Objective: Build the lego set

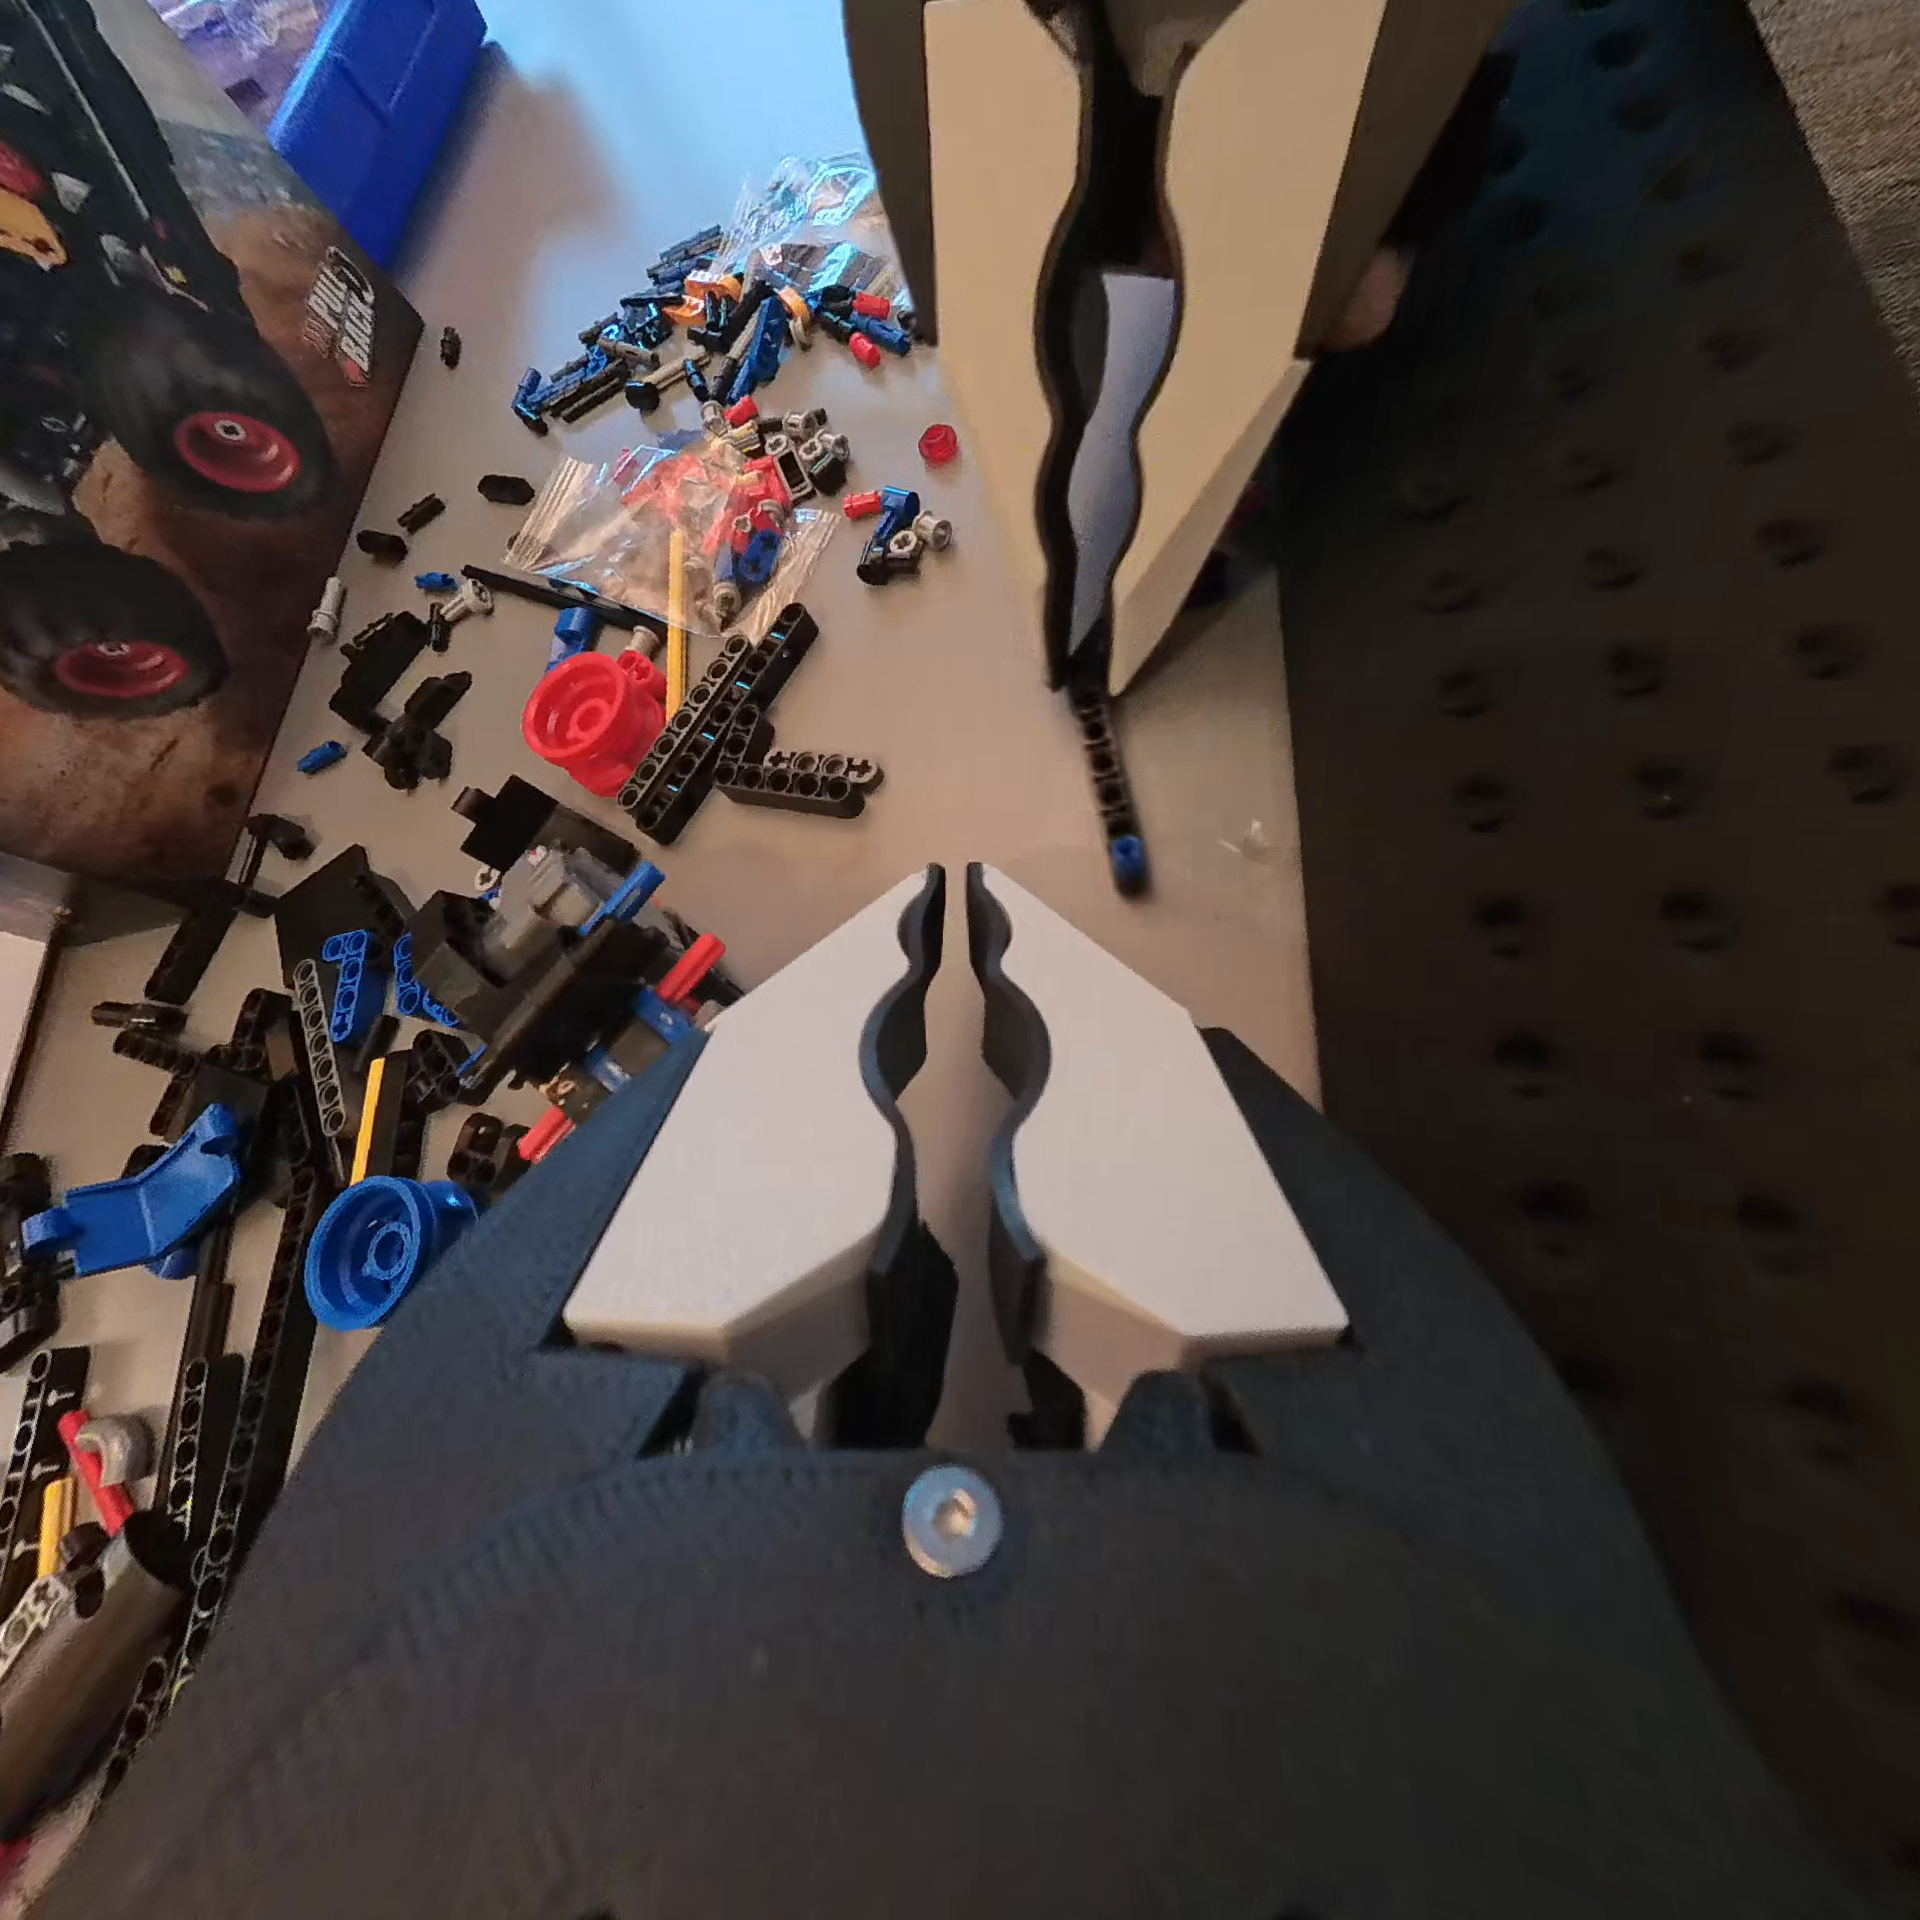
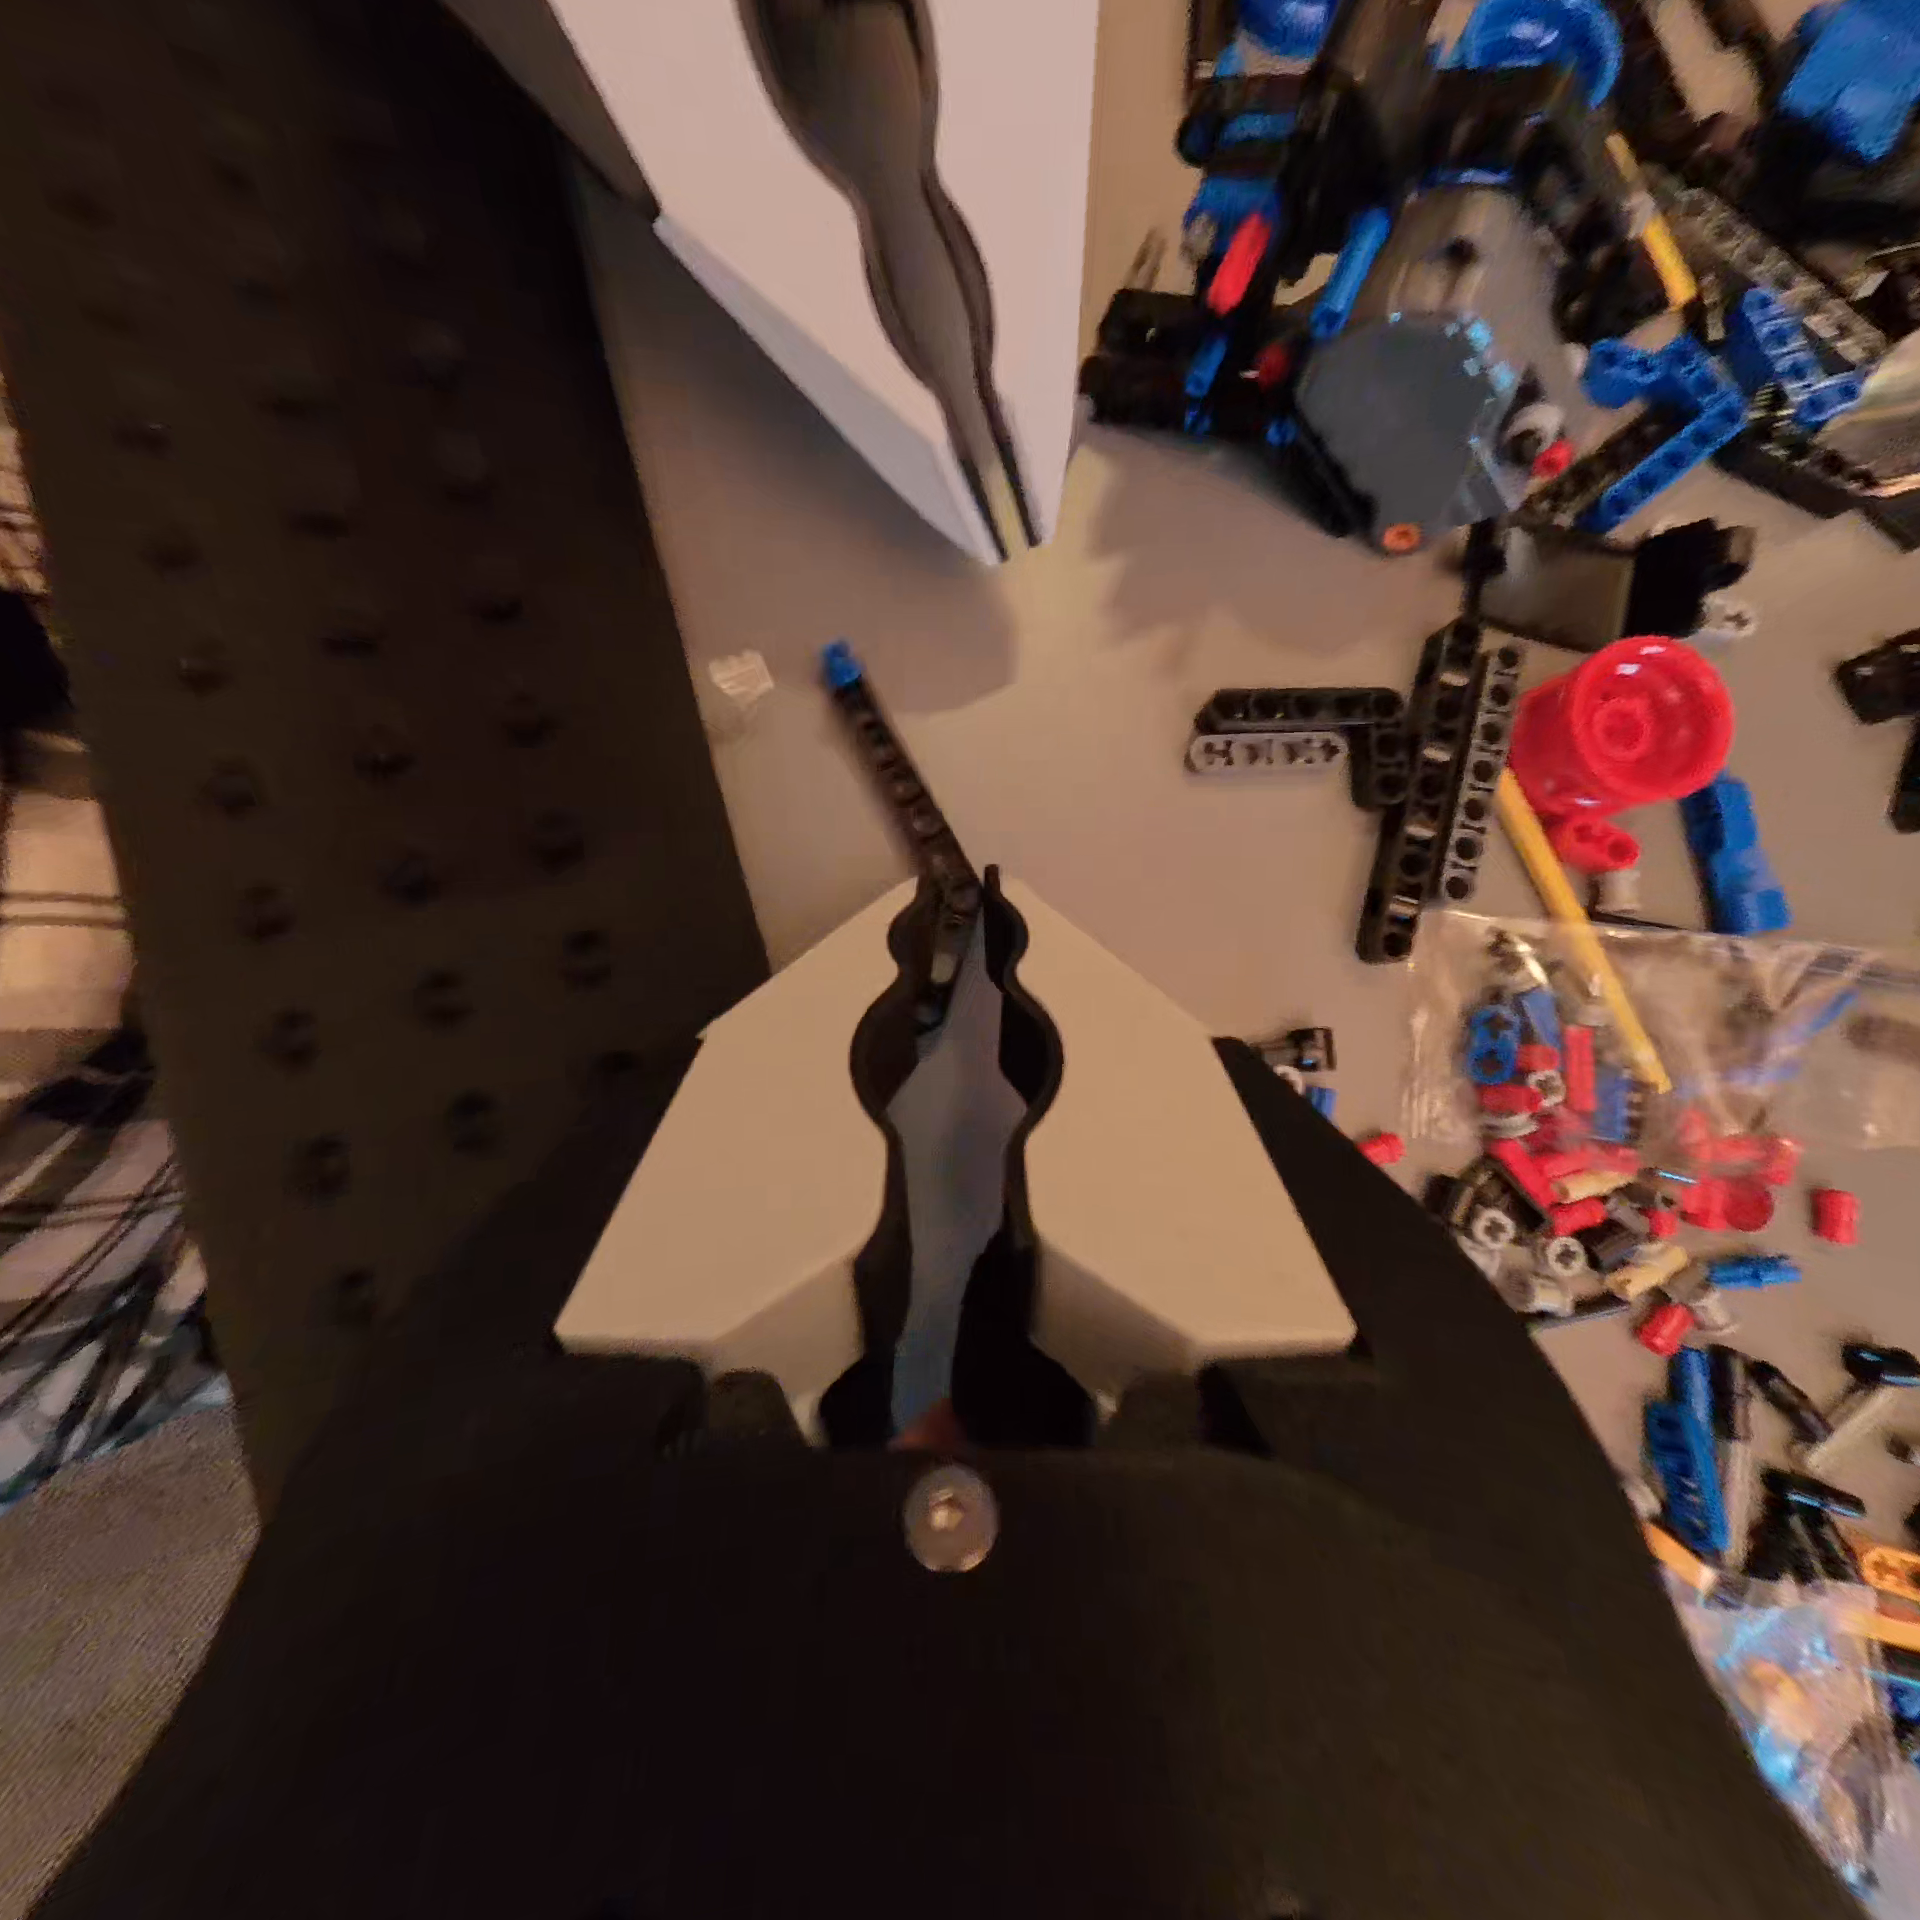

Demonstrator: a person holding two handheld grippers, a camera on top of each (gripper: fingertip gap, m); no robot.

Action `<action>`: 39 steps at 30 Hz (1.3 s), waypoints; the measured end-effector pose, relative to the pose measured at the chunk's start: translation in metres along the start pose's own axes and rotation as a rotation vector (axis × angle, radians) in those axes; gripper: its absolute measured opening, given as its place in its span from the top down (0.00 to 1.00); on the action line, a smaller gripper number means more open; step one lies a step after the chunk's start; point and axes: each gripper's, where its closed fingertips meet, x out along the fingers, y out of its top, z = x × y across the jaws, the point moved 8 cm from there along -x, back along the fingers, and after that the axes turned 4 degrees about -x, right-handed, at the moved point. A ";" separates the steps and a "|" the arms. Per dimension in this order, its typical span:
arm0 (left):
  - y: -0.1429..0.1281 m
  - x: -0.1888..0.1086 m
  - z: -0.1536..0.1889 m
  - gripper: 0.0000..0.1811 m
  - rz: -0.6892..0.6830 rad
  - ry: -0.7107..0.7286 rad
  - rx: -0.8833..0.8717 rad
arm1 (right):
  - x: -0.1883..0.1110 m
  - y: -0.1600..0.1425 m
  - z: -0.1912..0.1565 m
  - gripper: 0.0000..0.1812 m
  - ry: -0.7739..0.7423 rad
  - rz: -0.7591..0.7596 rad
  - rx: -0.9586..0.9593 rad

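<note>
Printed lettering appears on one item only: the set's box (image 1: 156,436), lying far left of the left gripper's jaws and well ahead of them. It bears a slanted white-and-red emblem beside a pictured red-hubbed wheel. No other legible writing is found in either view.

My right gripper (image 2: 971,883) hides the near end of the black beam (image 2: 902,784). My left gripper (image 2: 1013,540) looks smeared there. The set box (image 1: 156,468) runs off the frame's left edge.
</note>
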 end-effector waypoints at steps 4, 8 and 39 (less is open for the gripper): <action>0.000 -0.001 0.000 0.98 0.005 0.004 -0.004 | 0.000 0.003 0.003 0.97 -0.031 0.027 -0.016; 0.001 -0.004 -0.002 0.96 0.022 0.006 -0.027 | -0.001 0.009 0.003 0.97 -0.074 0.034 -0.073; 0.015 -0.064 -0.044 0.97 0.233 0.408 0.056 | -0.023 0.090 0.047 0.97 -0.479 0.359 -0.394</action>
